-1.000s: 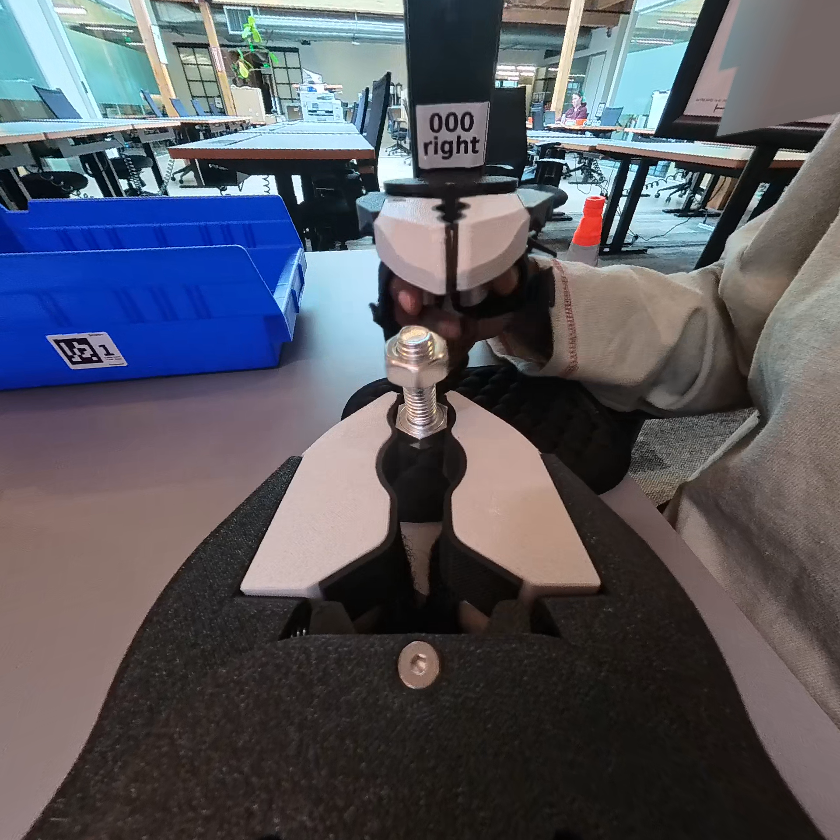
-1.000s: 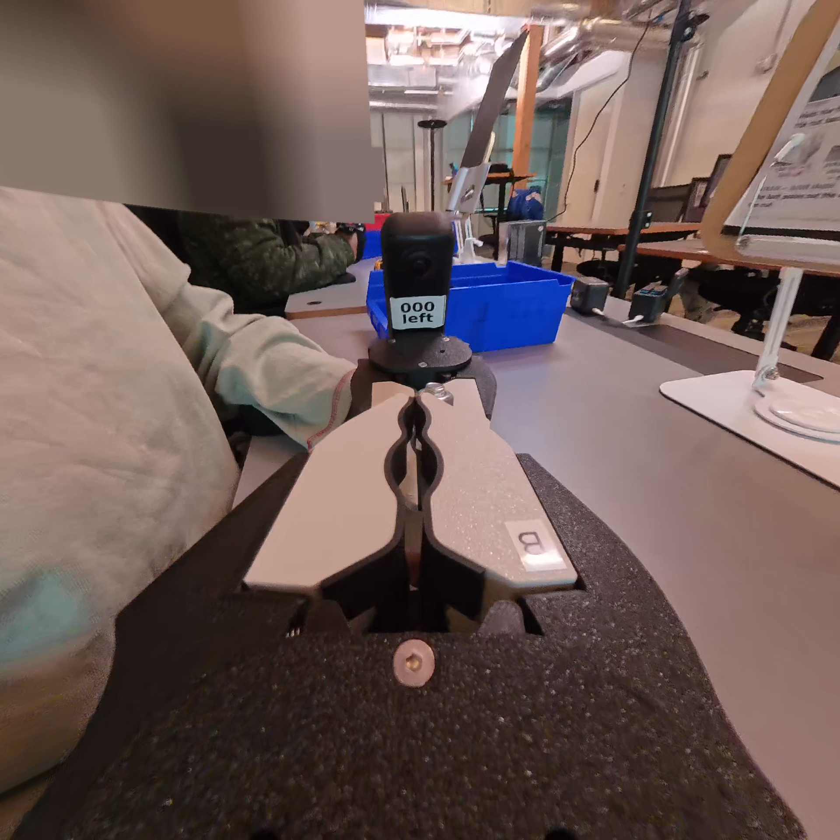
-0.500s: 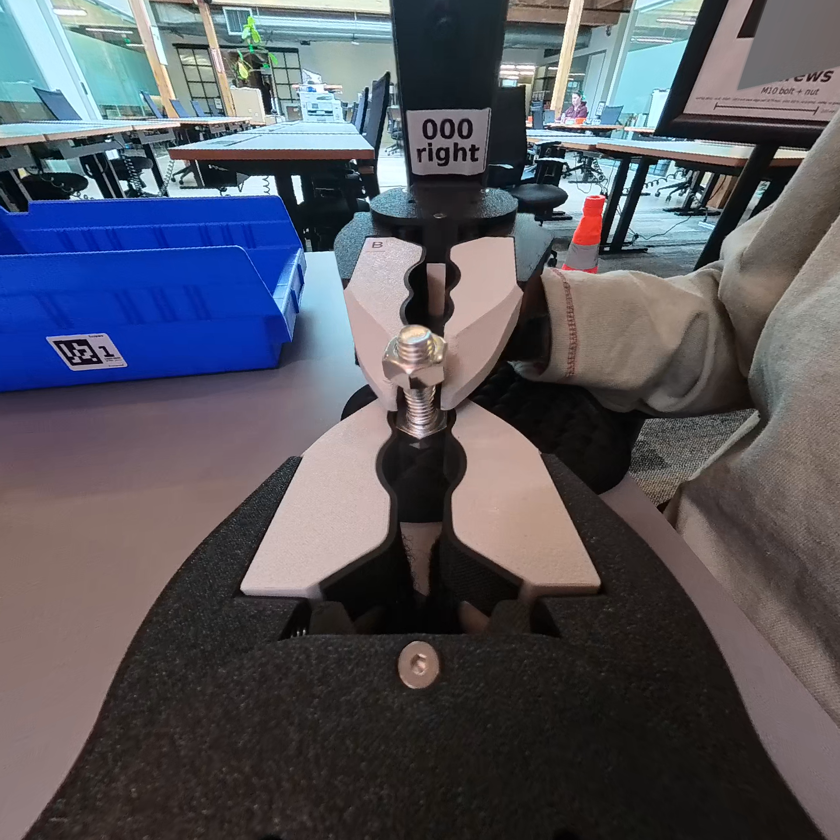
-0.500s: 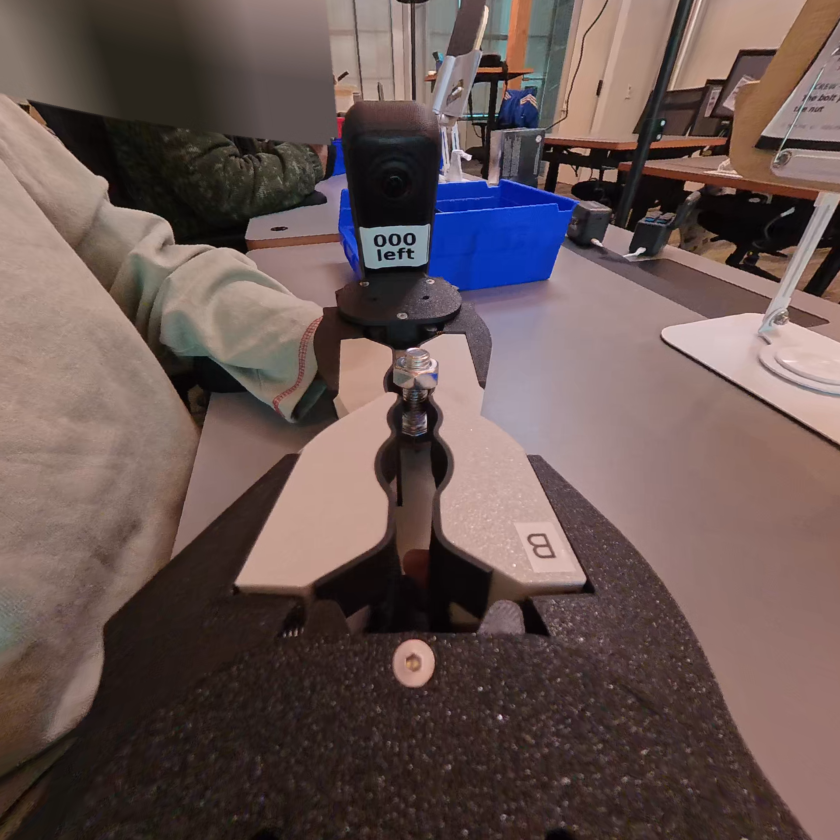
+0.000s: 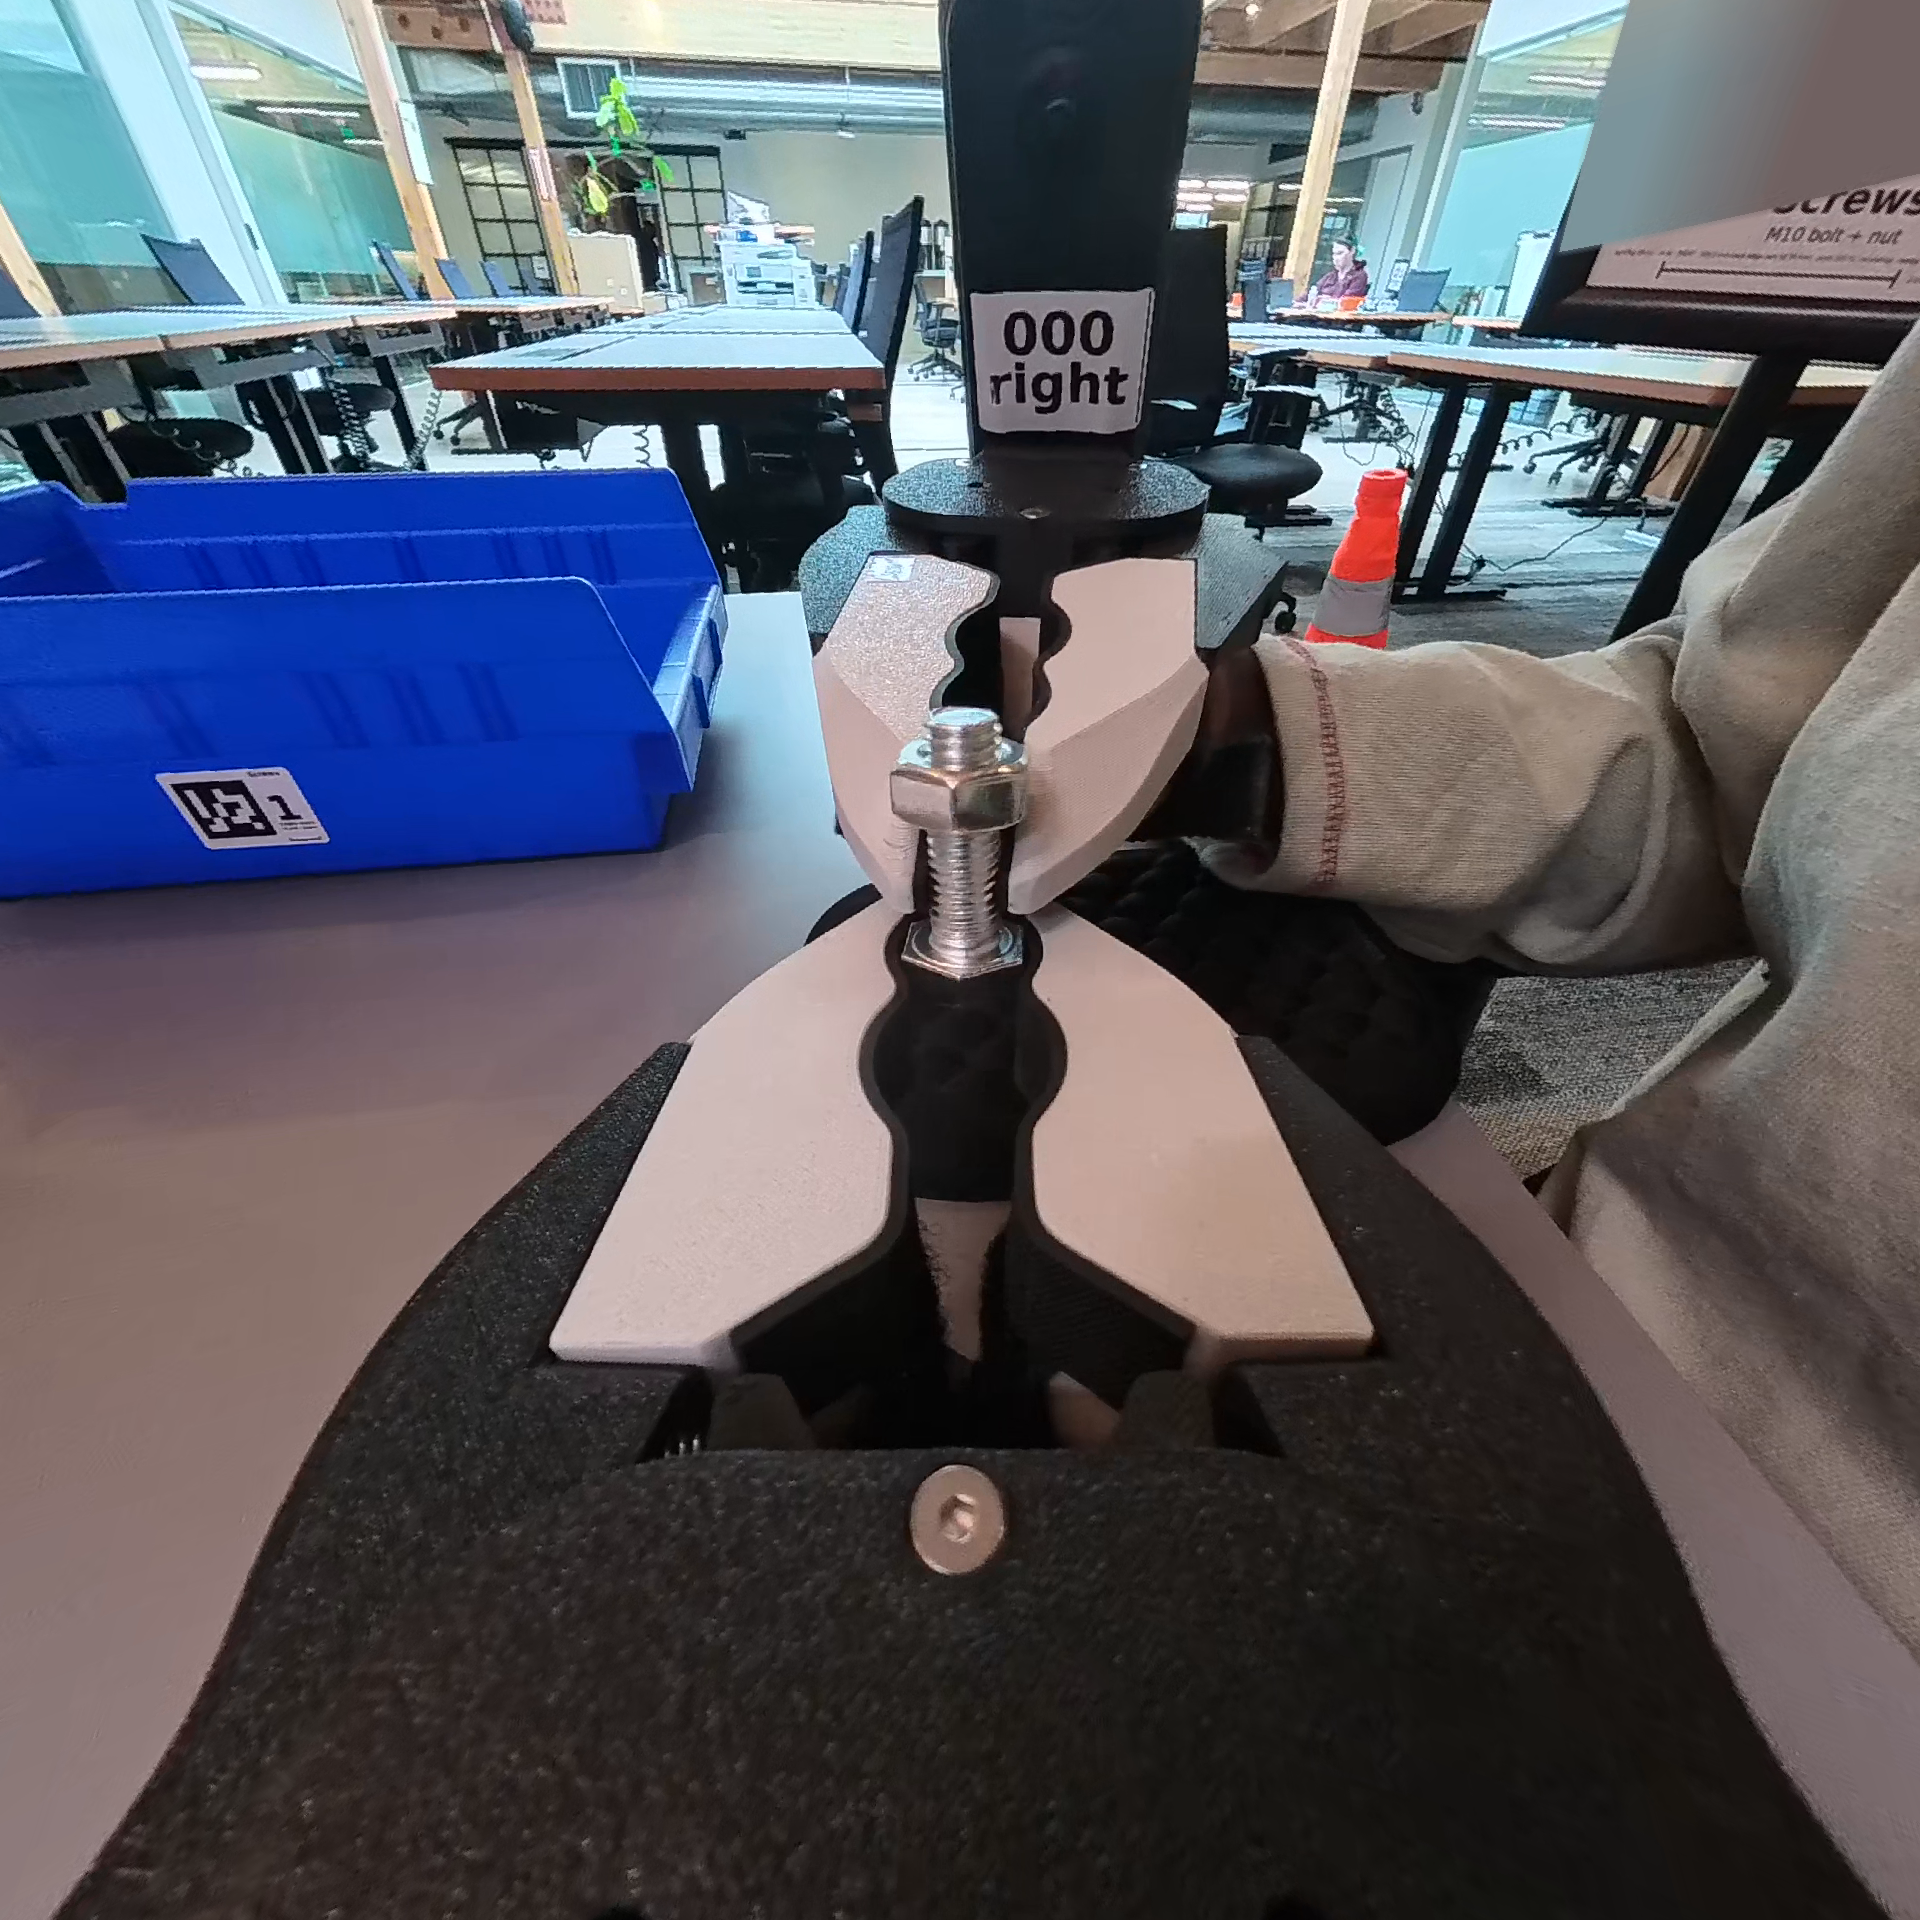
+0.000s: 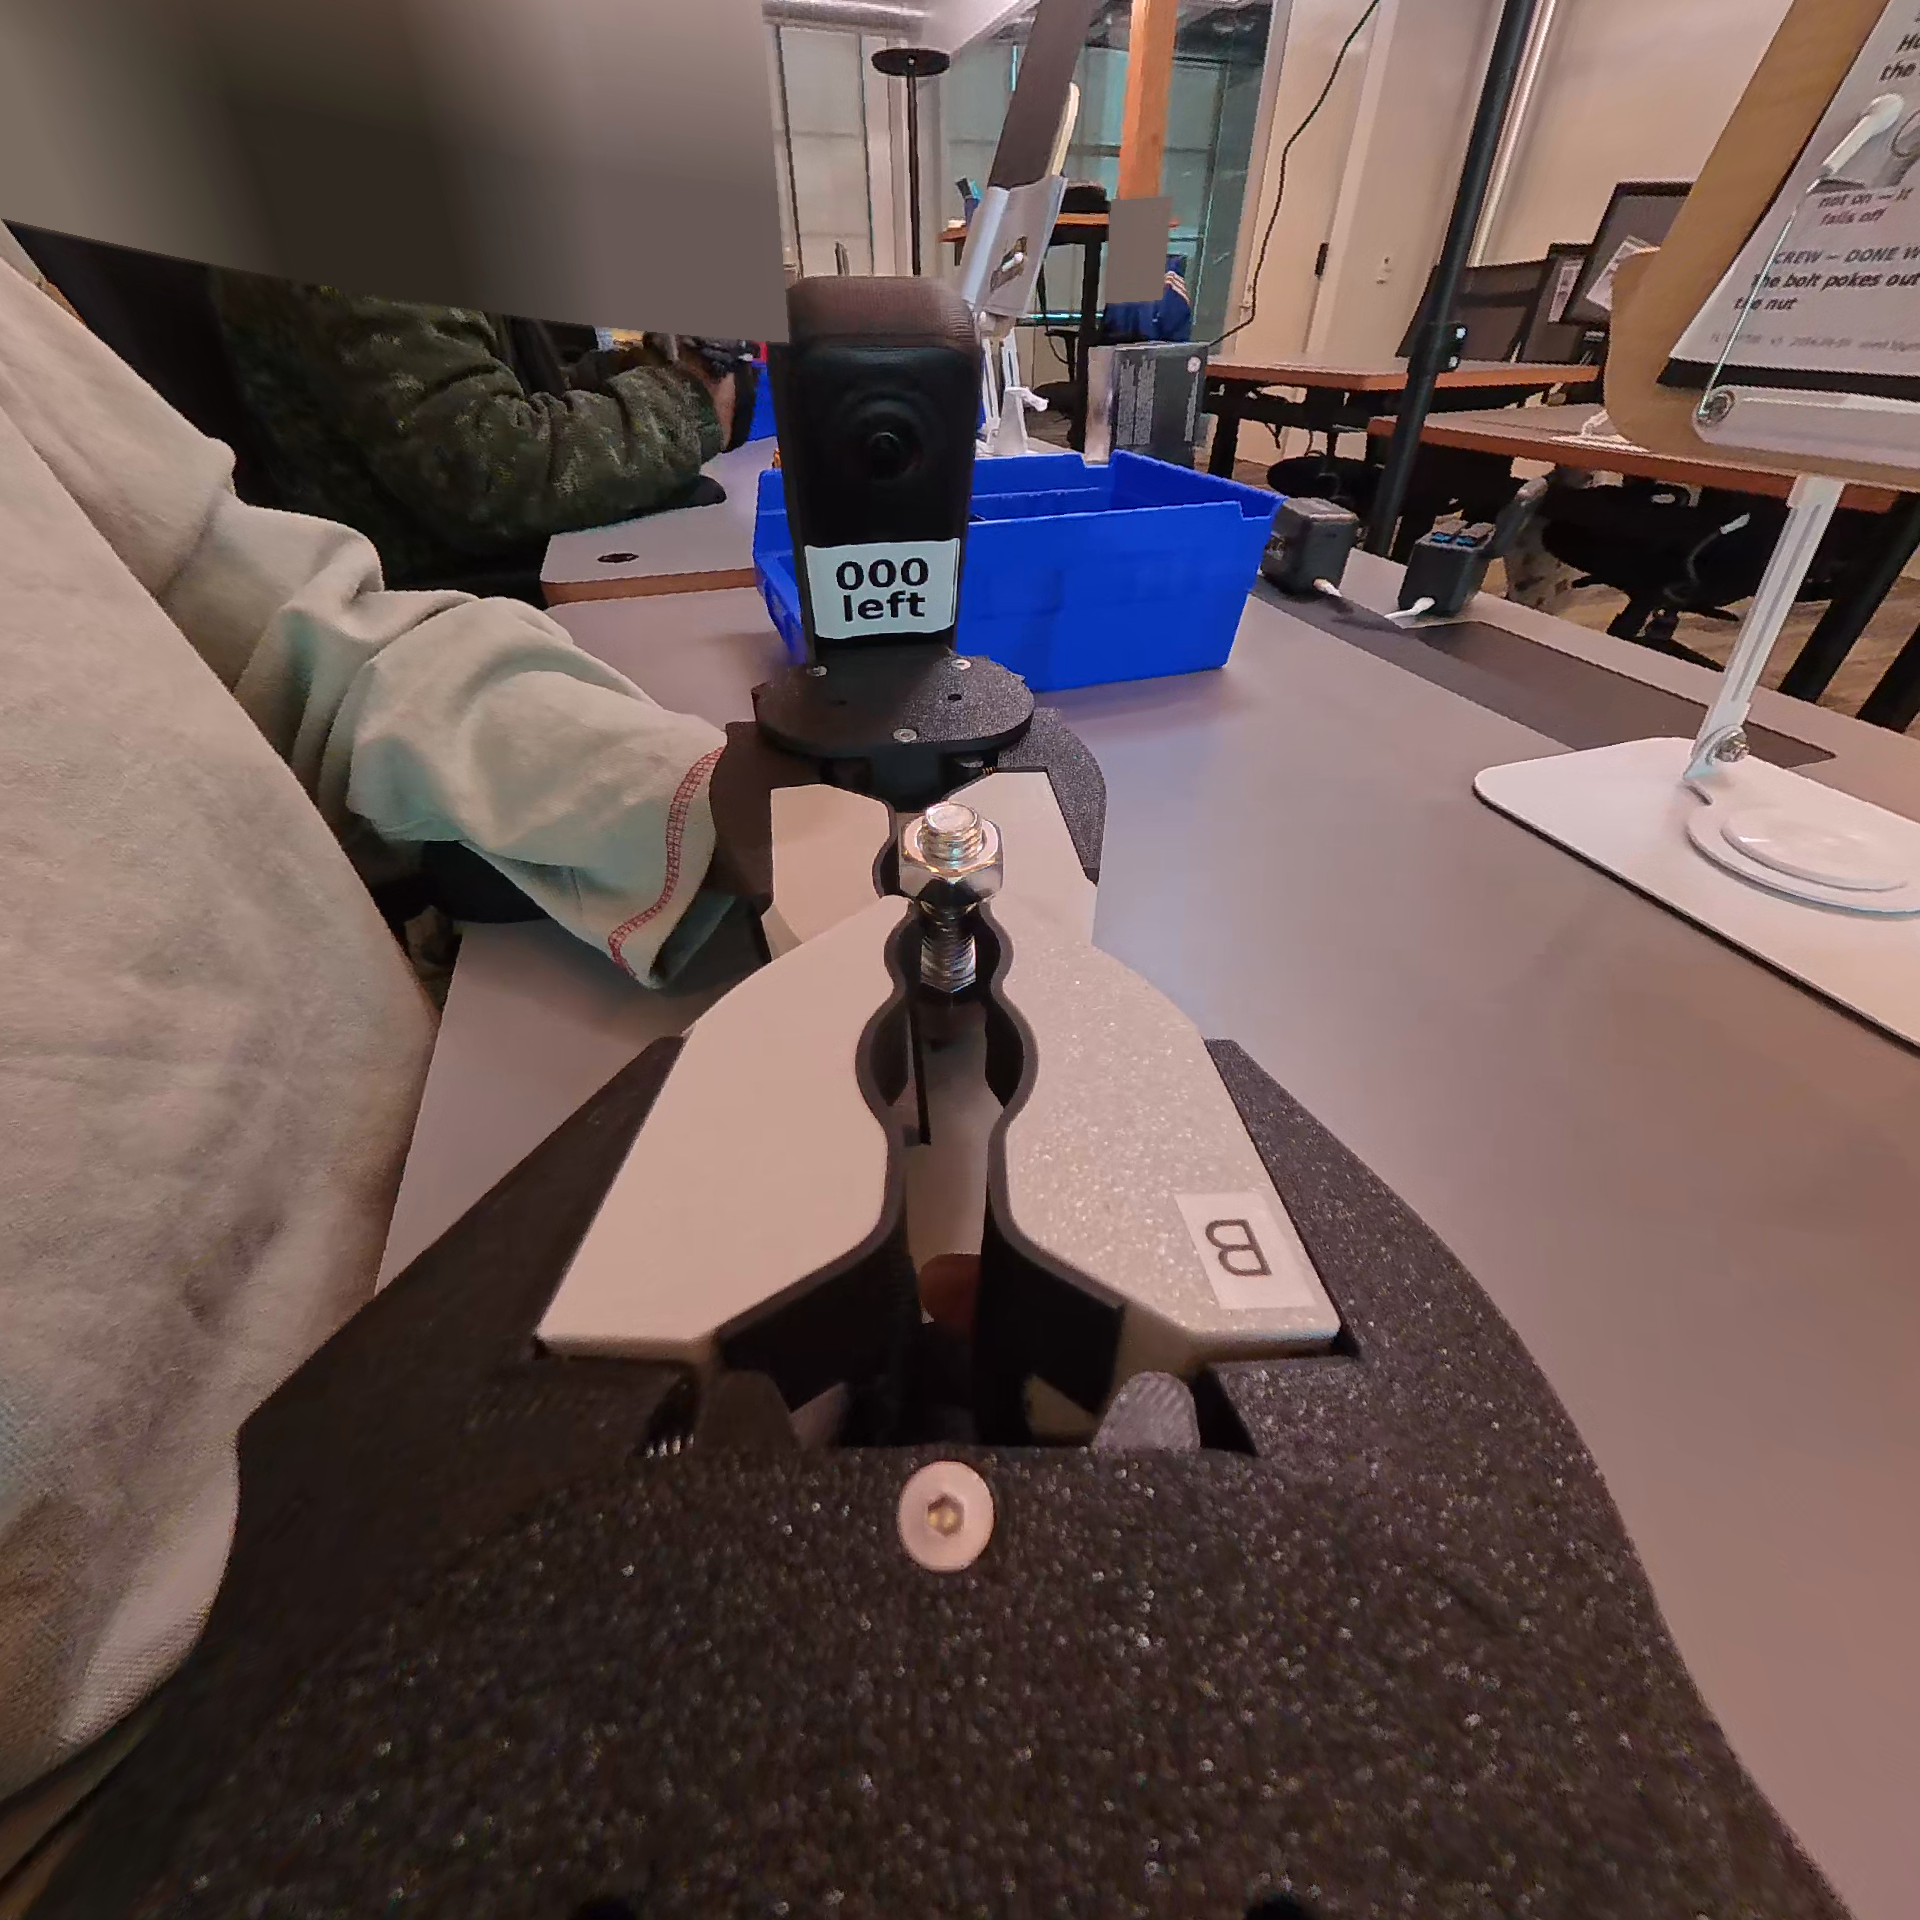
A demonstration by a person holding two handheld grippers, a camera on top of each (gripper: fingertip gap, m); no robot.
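A silver bolt [image 5: 961,894] stands upright with its hex head clamped between the fingertips of my left gripper [image 5: 964,940], just above the grey table [image 5: 312,1091]. A silver nut [image 5: 961,798] sits high on the thread, and the bolt's end pokes out above it. My right gripper [image 5: 968,896] reaches in from the far side, tilted down. Its tips close around the nut's lower part and the thread below it. In the right wrist view my right gripper [image 6: 948,914] has the nut [image 6: 951,857] at its tips. The left gripper's fingers [image 6: 821,862] show behind.
A blue bin [image 5: 343,707] stands on the table at the left and shows behind the left gripper in the right wrist view [image 6: 1101,592]. A white stand base [image 6: 1714,831] sits at the right. A person's sleeves [image 5: 1507,790] flank both grippers. Only a small space, under 4 cm, lies between the two pairs of fingers.
A second ago my right gripper was shut and bare, just beyond the nut. It then parted and came onto the nut, where it stays. My left gripper has kept hold of the bolt.
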